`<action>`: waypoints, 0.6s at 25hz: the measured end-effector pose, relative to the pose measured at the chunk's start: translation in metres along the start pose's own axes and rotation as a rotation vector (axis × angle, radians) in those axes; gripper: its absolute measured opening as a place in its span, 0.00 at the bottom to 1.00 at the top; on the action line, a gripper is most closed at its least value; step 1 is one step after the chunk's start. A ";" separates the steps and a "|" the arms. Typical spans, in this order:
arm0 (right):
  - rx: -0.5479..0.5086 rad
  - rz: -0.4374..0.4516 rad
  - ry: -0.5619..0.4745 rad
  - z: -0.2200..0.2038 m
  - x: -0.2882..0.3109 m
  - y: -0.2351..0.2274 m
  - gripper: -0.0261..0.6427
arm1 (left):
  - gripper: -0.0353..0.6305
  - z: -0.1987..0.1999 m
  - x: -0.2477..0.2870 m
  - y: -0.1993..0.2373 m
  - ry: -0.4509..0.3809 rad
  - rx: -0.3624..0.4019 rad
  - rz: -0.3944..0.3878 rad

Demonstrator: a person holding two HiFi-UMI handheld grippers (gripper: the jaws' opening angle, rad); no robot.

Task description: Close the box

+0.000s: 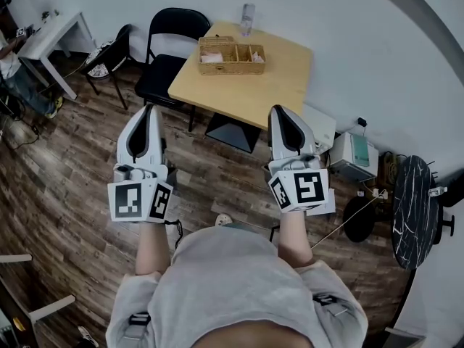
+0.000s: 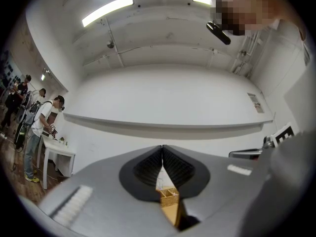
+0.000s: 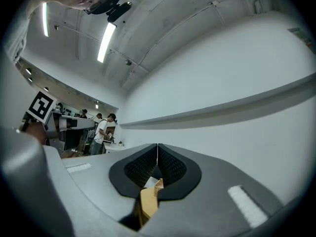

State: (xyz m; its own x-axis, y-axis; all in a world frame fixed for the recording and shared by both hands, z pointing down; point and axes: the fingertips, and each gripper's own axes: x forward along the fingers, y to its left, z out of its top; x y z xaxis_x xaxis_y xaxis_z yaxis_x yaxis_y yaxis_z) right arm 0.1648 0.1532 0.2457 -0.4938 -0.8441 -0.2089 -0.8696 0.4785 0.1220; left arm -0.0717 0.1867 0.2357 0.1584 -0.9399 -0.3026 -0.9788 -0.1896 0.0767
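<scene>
A wicker box (image 1: 232,57) with several compartments stands on the far part of a light wooden table (image 1: 275,85); its lid lies open at the back. My left gripper (image 1: 148,110) is held over the floor, short of the table's left corner, jaws shut and empty. My right gripper (image 1: 278,112) hovers at the table's near right edge, also shut on nothing. Through the closed jaws of the left gripper (image 2: 162,154) I glimpse the wicker box (image 2: 168,196). A sliver of the table (image 3: 148,201) shows below the right gripper (image 3: 157,152).
A clear bottle (image 1: 247,18) stands at the table's far edge. A black folding chair (image 1: 165,60) is left of the table, a white side table (image 1: 51,38) far left. A white device (image 1: 353,155) and cables lie on the floor at right. People stand in the distance (image 2: 42,127).
</scene>
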 end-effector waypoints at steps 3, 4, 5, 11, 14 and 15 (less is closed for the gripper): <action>0.001 0.012 0.000 -0.005 0.008 -0.013 0.05 | 0.14 -0.003 0.013 -0.005 -0.007 0.007 0.010; 0.002 0.014 0.002 -0.007 0.010 -0.017 0.05 | 0.14 -0.004 0.016 -0.007 -0.010 0.008 0.016; 0.005 0.016 0.004 -0.009 0.012 -0.021 0.05 | 0.14 -0.005 0.019 -0.007 -0.011 0.010 0.022; 0.035 0.023 0.002 -0.022 0.024 -0.039 0.05 | 0.14 -0.015 0.034 -0.010 0.005 0.021 0.044; 0.043 0.032 0.007 -0.027 0.034 -0.041 0.05 | 0.14 -0.019 0.043 -0.009 0.010 0.024 0.048; 0.044 0.034 0.009 -0.029 0.038 -0.042 0.05 | 0.14 -0.020 0.048 -0.008 0.011 0.025 0.046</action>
State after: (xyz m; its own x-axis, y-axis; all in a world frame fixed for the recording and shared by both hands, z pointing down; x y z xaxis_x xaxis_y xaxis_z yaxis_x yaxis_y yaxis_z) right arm 0.1830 0.0937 0.2604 -0.5233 -0.8292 -0.1966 -0.8516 0.5171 0.0860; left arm -0.0540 0.1377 0.2401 0.1143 -0.9505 -0.2888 -0.9880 -0.1391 0.0666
